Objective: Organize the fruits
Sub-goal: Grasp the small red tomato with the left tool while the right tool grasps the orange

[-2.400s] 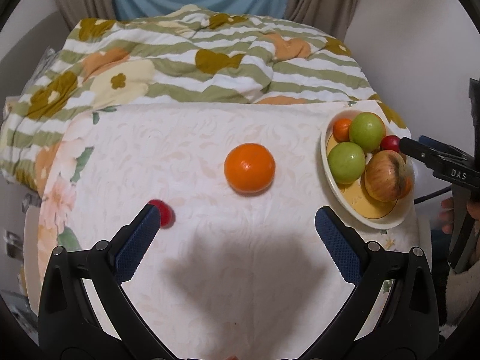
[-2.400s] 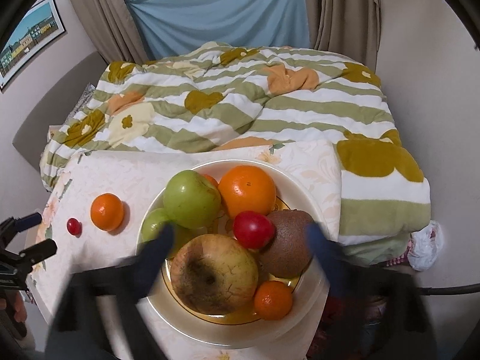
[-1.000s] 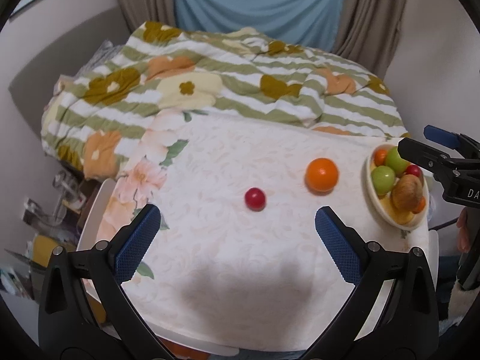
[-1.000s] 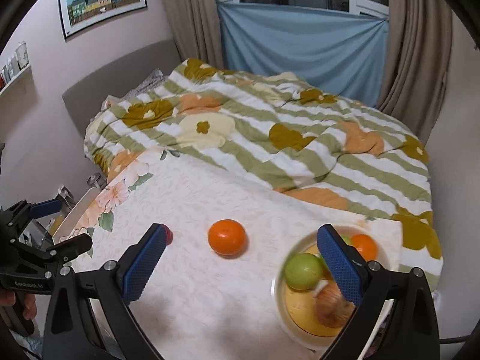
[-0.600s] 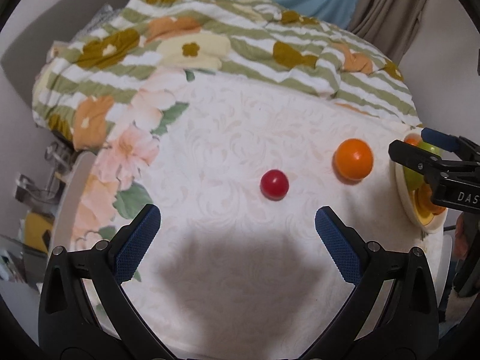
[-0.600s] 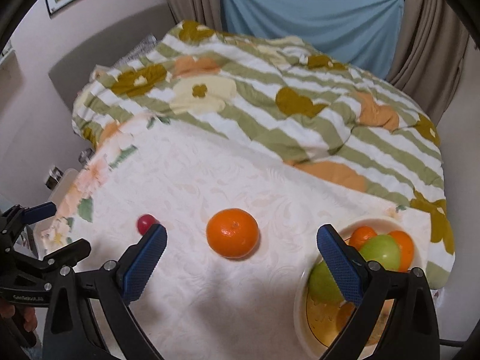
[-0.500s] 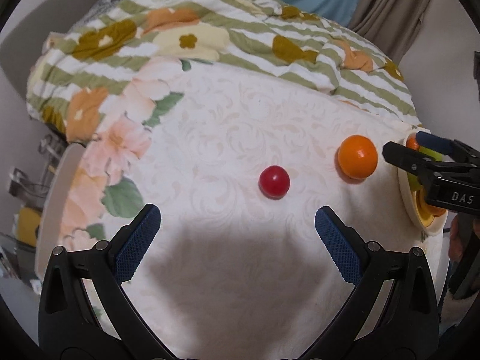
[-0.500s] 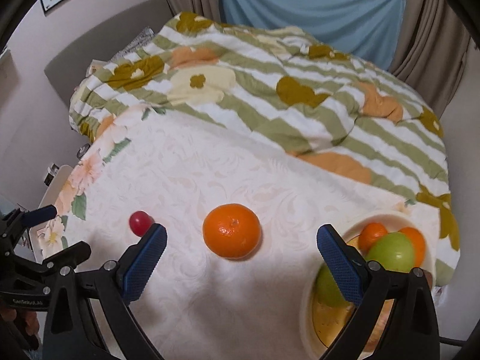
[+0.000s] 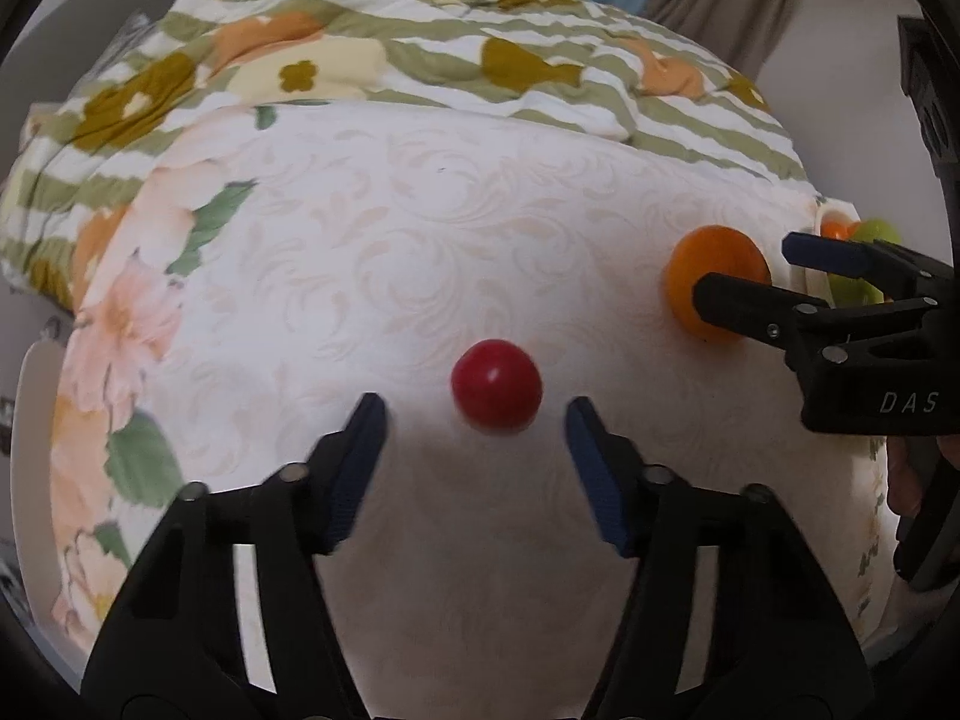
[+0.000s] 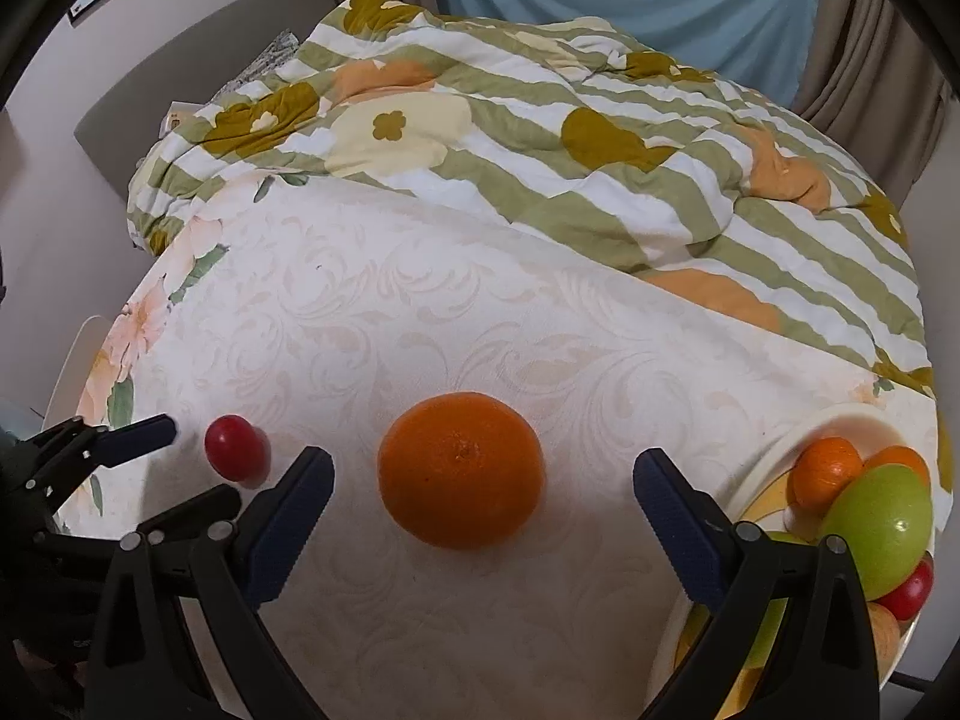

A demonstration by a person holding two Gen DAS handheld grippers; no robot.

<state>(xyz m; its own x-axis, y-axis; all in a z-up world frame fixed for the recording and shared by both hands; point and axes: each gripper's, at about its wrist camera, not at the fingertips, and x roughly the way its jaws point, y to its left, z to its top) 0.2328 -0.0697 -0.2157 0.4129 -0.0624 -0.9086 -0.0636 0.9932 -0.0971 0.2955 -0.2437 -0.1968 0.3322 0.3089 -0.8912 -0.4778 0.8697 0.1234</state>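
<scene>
on the pale patterned tablecloth (image 10: pixel 420 324), left to right:

item one, far left: my left gripper (image 9: pixel 471 420), pointing steeply down. its jaws are closing, with a clear gap on each side of the fruit between them; the blue pads (image 9: pixel 360 450) do not touch it.

item two: small red fruit (image 9: pixel 497 385), round and glossy, sitting on the cloth between those left fingers, just past their tips. from the right wrist it shows left of the orange, apart from it.

item three, centre: orange (image 10: pixel 461 470), loose on the cloth, near edge of the table.

item four: my right gripper (image 10: pixel 483 480), jaws spread wide, one finger on either side of the orange and neither pad (image 10: pixel 678 516) in contact. it grips nothing.

item five, far right: white plate (image 10: pixel 774 450) at the table's right edge, holding a green apple (image 10: pixel 879 528), two small oranges, another red fruit and more, partly hidden behind my right finger.

far side: green-striped flowered quilt (image 10: pixel 540 120) heaped beyond the cloth.
</scene>
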